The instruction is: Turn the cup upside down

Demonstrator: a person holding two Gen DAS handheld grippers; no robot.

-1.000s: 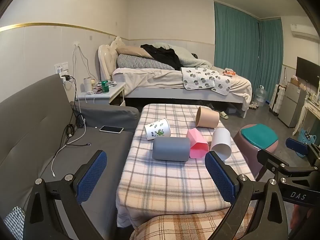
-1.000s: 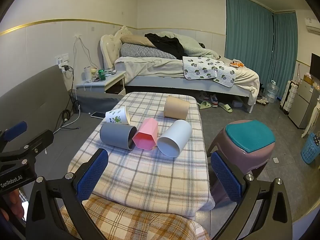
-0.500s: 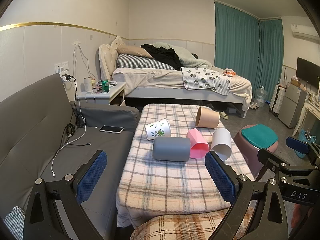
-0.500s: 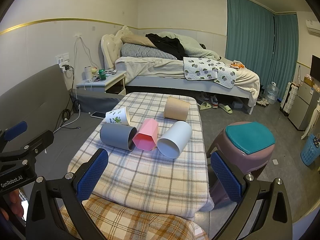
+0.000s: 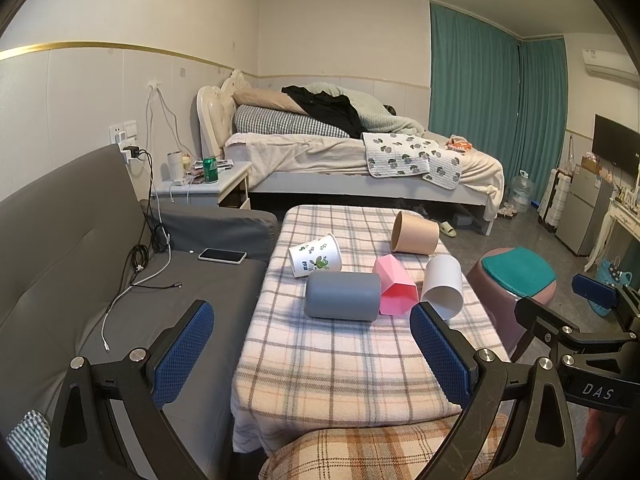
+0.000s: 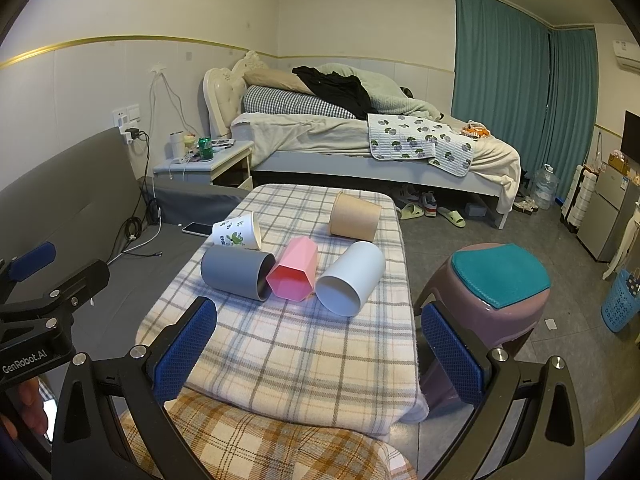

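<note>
Several cups lie on their sides on a plaid-covered table (image 5: 340,364) (image 6: 304,356): a grey cup (image 5: 343,297) (image 6: 236,273), a pink faceted cup (image 5: 396,290) (image 6: 294,275), a white cup (image 5: 442,286) (image 6: 351,278), a tan cup (image 5: 415,234) (image 6: 355,216) and a white leaf-print cup (image 5: 316,255) (image 6: 238,232). My left gripper (image 5: 312,354) is open and empty, held short of the cups. My right gripper (image 6: 318,354) is open and empty, also short of them.
A grey sofa (image 5: 80,260) with a phone (image 5: 222,255) and cables stands left of the table. A purple stool with a teal cushion (image 6: 496,280) stands to the right. A bed (image 6: 380,148) and nightstand (image 6: 204,164) are behind. A plaid cushion (image 6: 256,440) lies near.
</note>
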